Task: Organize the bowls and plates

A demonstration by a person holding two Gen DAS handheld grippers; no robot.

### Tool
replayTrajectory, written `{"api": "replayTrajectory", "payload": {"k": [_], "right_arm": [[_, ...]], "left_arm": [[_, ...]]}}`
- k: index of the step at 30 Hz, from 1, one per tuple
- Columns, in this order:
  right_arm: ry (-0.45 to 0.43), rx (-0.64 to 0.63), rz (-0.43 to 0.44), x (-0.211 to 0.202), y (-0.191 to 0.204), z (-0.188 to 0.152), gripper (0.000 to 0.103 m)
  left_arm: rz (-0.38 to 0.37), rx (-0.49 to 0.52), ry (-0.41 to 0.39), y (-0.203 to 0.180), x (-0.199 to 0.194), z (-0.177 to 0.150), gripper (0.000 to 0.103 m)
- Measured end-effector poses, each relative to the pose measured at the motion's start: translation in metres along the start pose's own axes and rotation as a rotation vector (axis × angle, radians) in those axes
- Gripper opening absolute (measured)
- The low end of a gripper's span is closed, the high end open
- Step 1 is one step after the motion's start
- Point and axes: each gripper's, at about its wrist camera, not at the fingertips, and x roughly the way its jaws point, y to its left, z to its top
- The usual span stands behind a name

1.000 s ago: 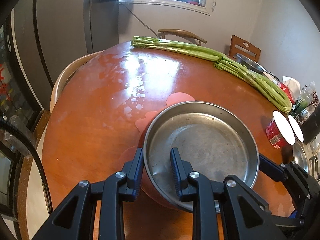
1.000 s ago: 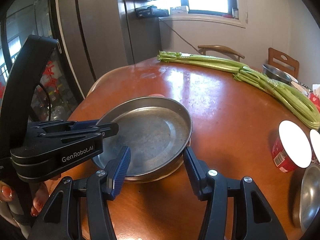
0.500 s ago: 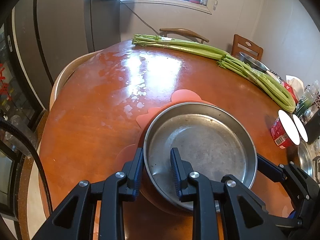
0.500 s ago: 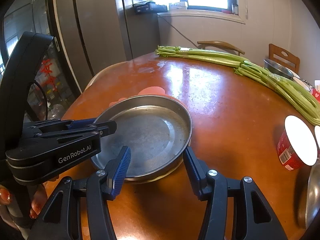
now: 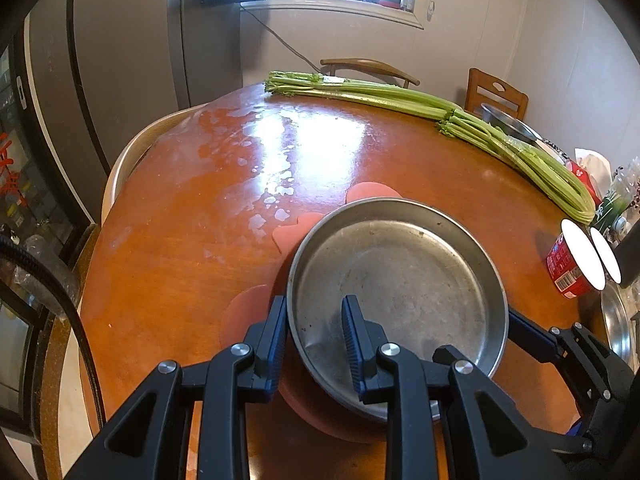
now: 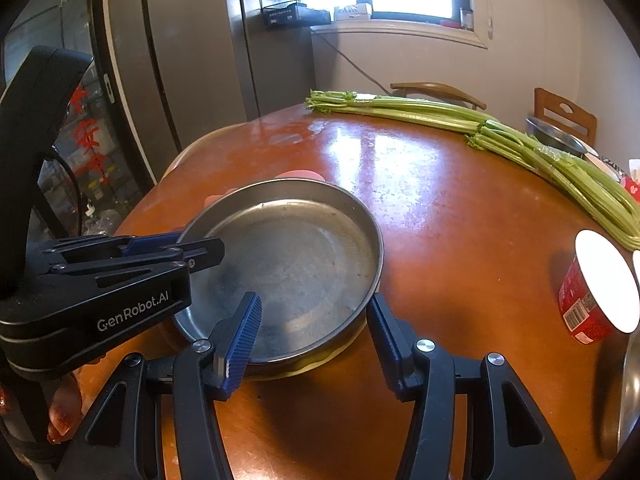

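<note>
Gripping the near rim of the steel plate (image 5: 400,280), the left claw (image 5: 314,338) has one blue pad outside the wall and the other inside the dish, closed tight on the metal. The plate sits low and centre in the left wrist view, over a pink mat (image 5: 296,230) whose lobes peek out at its upper left, on the round wooden table (image 5: 200,220).

From the right wrist view the same plate (image 6: 296,256) fills the middle of the frame. The right claw (image 6: 314,334) is spread wide at the bottom, one pad over the plate's near edge and the other just outside the rim, holding nothing. At the left of that frame the black body of the left claw reads "GenRobot.AI" in pale letters.

Long celery stalks (image 5: 440,116) run across the upper right, with a metal bowl (image 5: 508,126) just behind them. At the right edge stands a red tub (image 6: 588,300) with a white lid and a barcode label; its print is too small to read. Another steel dish (image 6: 624,392) shows at the lower right edge.
</note>
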Motion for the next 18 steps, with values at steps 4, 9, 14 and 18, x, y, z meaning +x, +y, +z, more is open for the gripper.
{"api": "replayTrajectory", "payload": {"k": [4, 9, 14, 18], "right_arm": [[0.010, 0.002, 0.005, 0.002, -0.001, 0.000, 0.057], [0.013, 0.007, 0.009, 0.003, -0.002, -0.001, 0.057], [0.013, 0.004, 0.011, 0.003, -0.001, -0.001, 0.057], [0.013, 0.007, 0.015, 0.001, -0.002, -0.001, 0.057]], "left_arm": [[-0.005, -0.004, -0.006, 0.000, 0.000, 0.001, 0.027], [-0.015, -0.007, -0.010, 0.000, -0.005, -0.001, 0.028], [-0.020, -0.011, -0.021, 0.001, -0.012, -0.002, 0.030], [-0.020, -0.007, -0.032, 0.001, -0.017, -0.001, 0.030]]}}
